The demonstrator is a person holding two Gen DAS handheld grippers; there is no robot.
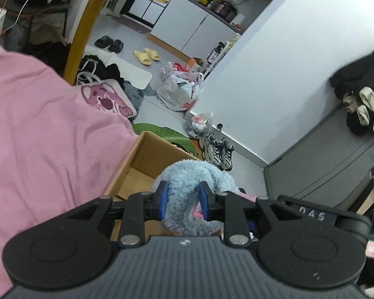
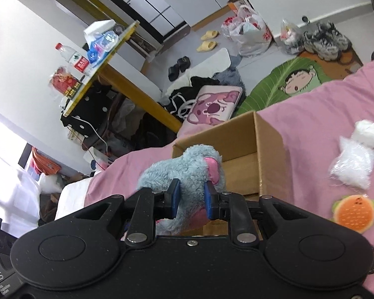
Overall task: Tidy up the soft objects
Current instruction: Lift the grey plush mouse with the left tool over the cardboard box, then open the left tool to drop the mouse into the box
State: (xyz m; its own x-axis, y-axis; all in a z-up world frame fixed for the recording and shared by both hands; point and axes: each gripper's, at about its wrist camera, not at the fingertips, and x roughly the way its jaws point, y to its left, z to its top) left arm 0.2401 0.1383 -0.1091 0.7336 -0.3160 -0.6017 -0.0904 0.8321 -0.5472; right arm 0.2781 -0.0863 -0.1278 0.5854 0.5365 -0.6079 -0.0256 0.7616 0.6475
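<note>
A fluffy light-blue plush toy with pink patches is pinched between the blue pads of my left gripper. My right gripper is shut on another part of the same blue plush toy, whose pink ear shows beside the right pad. Both grippers hold it over an open cardboard box that stands on the pink bedsheet. In the right wrist view the cardboard box lies just beyond the toy. Further right on the pink bedsheet lie a white plush in a clear bag and an orange round soft toy.
Beyond the bed the floor holds a pink bear bag, a green leaf rug, sneakers, slippers, plastic bags and dark clothes. A yellow-legged table with bottles stands by the bed. A grey cabinet carries a black-and-white plush.
</note>
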